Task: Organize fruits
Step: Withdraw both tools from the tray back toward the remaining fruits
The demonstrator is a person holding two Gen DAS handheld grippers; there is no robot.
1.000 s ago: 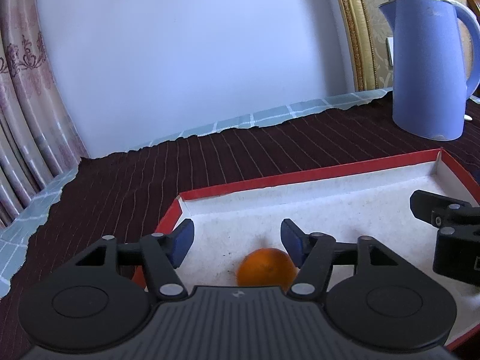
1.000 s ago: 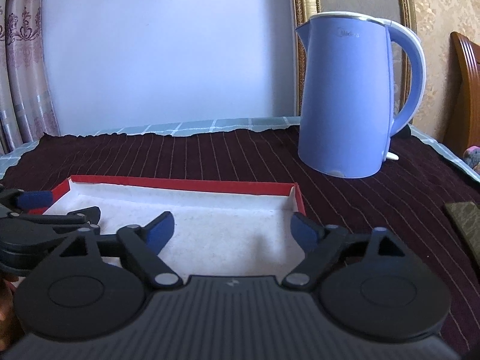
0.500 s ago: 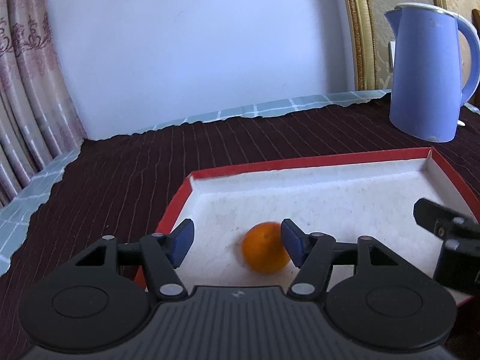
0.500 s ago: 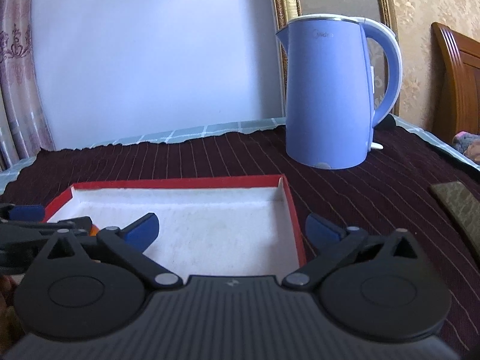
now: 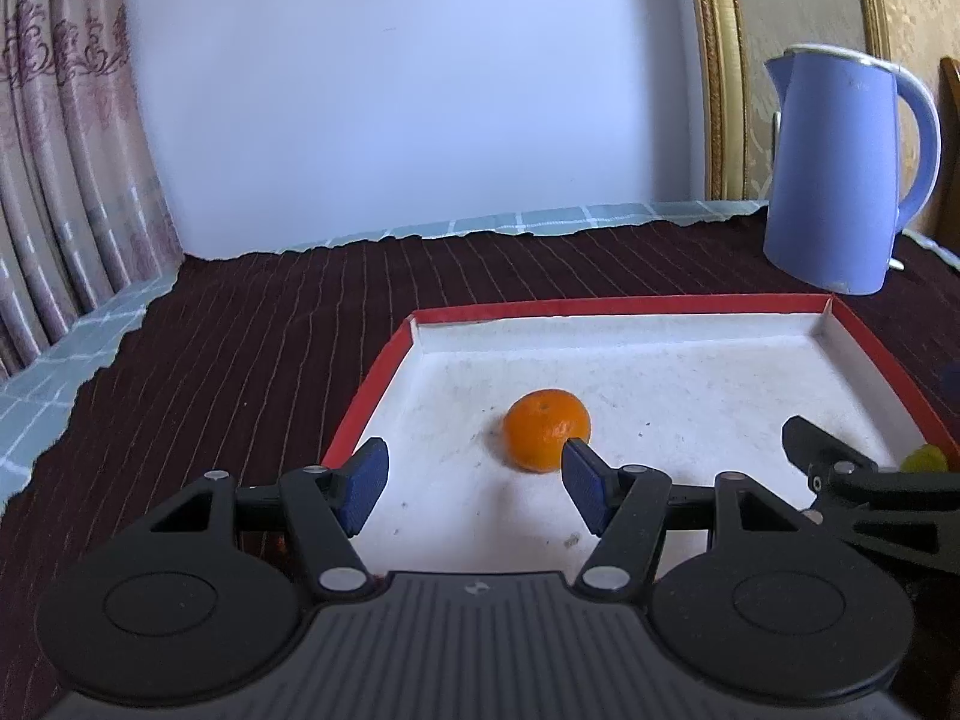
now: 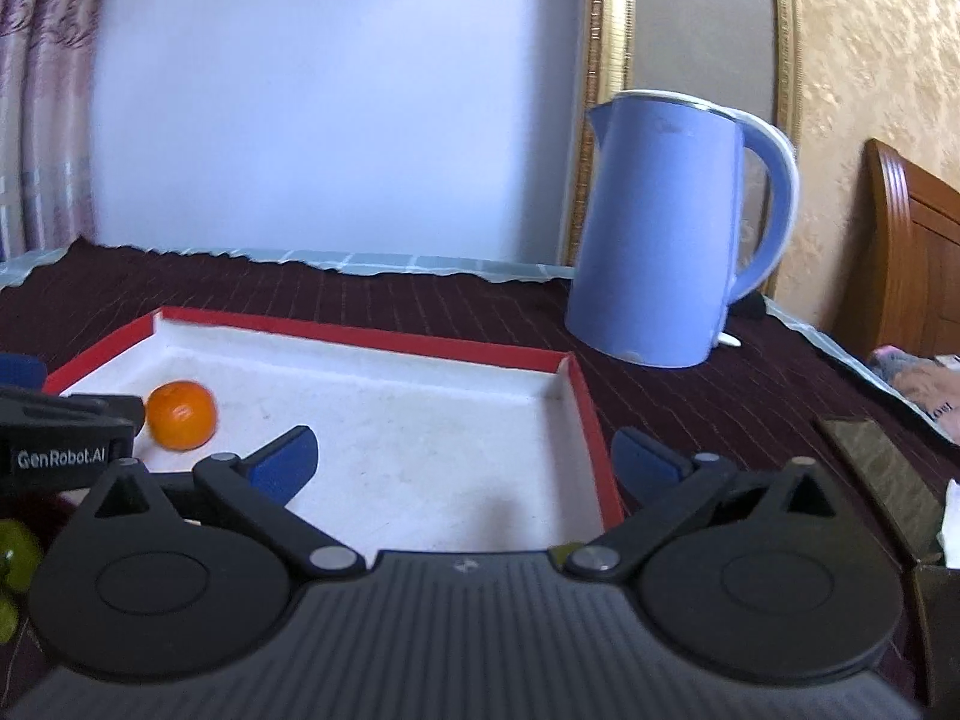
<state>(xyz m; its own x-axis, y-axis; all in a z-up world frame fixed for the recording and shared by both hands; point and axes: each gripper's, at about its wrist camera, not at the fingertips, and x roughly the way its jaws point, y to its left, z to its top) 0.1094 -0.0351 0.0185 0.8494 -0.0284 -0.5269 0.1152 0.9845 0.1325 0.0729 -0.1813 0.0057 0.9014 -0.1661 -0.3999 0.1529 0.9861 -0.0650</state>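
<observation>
Ribbed maroon cloth (image 5: 240, 348), round orange (image 5: 546, 429)

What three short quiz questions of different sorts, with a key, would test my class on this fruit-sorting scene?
1. True or false: the orange lies inside the red-rimmed tray.
2. Multiple choice: what stands on the dark cloth beyond the tray's far right corner? A) a blue kettle B) a vase C) a lamp
3. Fill in: the left gripper is ____, with nothing pressed between its pads.

Key
1. True; it rests on the white floor, apart from the walls.
2. A
3. Open; the orange sits just beyond its right pad. The right gripper is open too.
</observation>
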